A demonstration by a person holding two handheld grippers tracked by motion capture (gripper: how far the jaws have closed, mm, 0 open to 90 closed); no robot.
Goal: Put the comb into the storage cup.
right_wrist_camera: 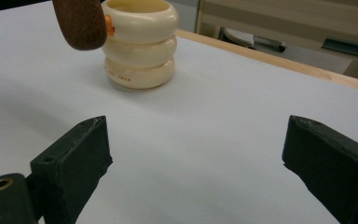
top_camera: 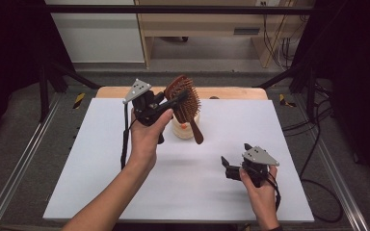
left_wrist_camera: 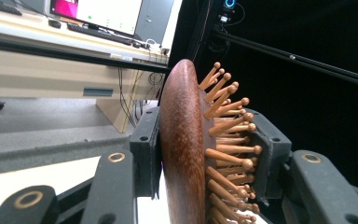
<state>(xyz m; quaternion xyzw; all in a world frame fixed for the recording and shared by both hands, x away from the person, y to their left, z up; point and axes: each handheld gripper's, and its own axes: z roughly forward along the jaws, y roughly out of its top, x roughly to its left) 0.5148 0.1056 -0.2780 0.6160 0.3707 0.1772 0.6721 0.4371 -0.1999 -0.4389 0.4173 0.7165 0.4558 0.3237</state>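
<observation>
The left gripper [top_camera: 173,102] is raised above the far middle of the white table [top_camera: 101,159], its jaws clamped on the head of a wooden hairbrush [top_camera: 185,102], one on the back, one on the bristles. The handle hangs down in front of a cream ringed cup [right_wrist_camera: 140,44]. The right gripper [top_camera: 229,166] is held low near the front right, jaws spread wide, with bare tabletop around it.

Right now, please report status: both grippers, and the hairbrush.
Left gripper shut on hairbrush, held over cream cup. Right gripper open, low over table. Nothing between.
</observation>
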